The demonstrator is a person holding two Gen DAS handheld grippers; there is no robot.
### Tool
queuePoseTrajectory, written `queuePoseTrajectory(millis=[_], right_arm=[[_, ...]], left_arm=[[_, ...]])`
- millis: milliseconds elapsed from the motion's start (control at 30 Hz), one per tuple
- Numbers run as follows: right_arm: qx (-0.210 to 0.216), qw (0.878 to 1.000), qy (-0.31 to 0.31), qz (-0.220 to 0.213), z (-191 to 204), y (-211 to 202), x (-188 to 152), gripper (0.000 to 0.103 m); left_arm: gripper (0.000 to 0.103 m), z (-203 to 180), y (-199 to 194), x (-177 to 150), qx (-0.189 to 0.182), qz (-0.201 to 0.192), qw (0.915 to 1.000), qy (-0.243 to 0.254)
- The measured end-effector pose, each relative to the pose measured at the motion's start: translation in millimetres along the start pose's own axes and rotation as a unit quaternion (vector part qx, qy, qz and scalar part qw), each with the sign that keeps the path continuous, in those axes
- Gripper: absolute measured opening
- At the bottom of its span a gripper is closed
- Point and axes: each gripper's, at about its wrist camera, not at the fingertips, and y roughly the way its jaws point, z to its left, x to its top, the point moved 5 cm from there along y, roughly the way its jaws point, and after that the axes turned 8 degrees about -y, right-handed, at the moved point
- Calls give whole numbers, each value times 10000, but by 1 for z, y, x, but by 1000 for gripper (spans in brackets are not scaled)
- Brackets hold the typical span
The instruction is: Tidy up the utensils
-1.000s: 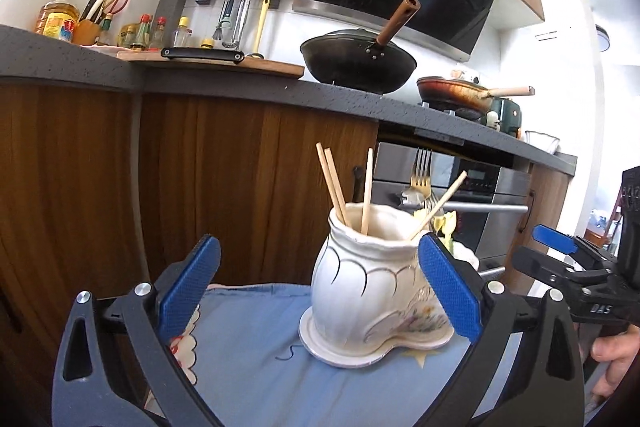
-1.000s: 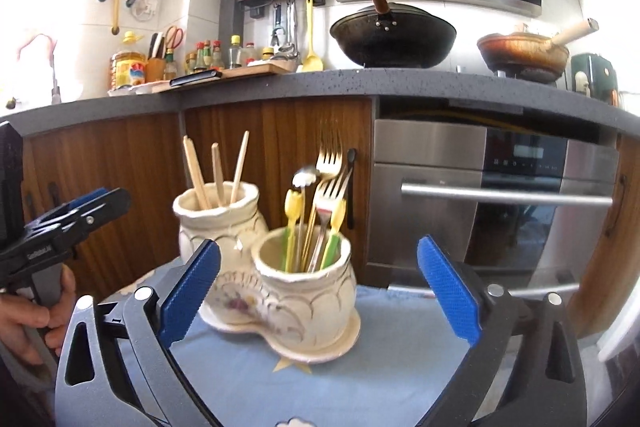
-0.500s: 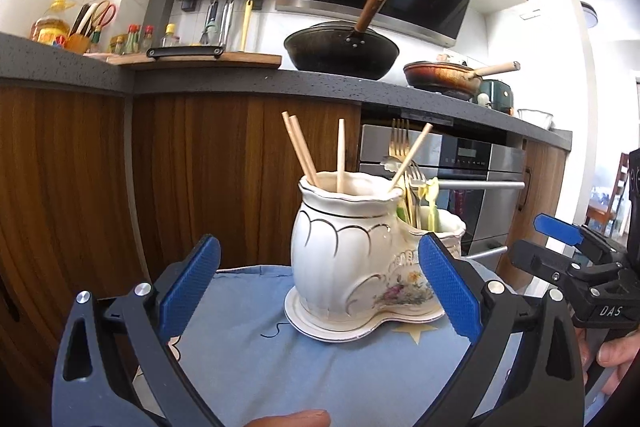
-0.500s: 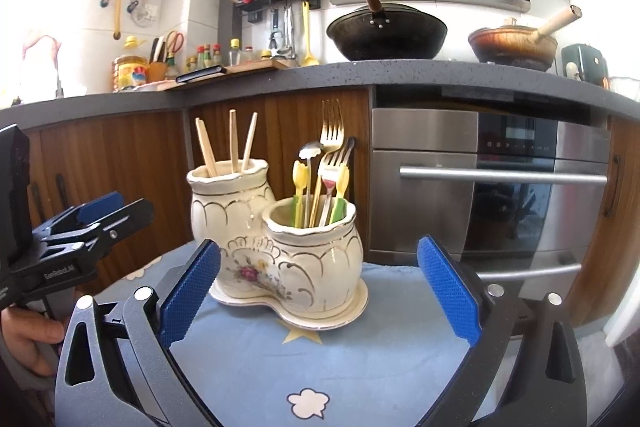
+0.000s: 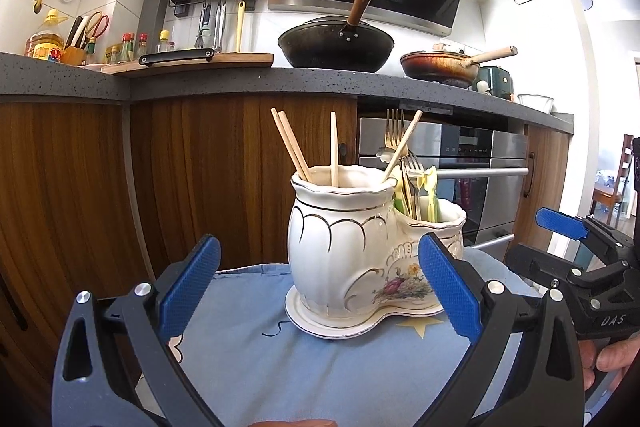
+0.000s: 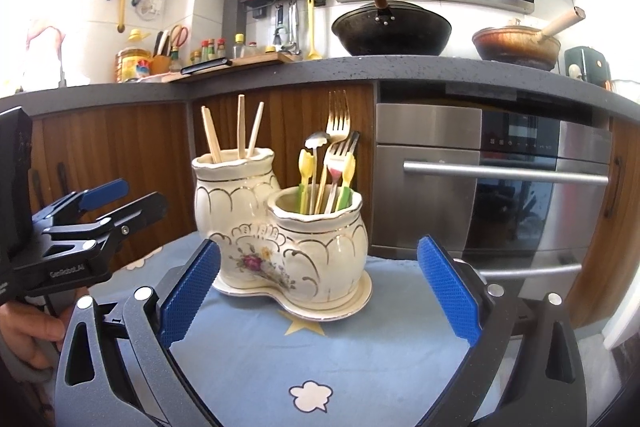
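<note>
both grippers have backed off, left gripper and right gripper spread empty, leaving the sorted double ceramic holder mid-frame.

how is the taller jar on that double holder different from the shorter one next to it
The taller jar holds only wooden chopsticks; the shorter jar holds metal forks, a spoon and yellow-green plastic cutlery. The taller jar's rim stands higher and looks narrower than the shorter jar's. Both are cream ceramic with gold trim, joined on one shared base on the blue cloth.
</note>
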Motion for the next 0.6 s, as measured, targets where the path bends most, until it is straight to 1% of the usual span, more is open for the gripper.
queuePoseTrajectory(millis=[600], right_arm=[[-5,10000,-15,8,0,0,0,98]], left_arm=[[98,-1,1,0,-6,25,10000,24]])
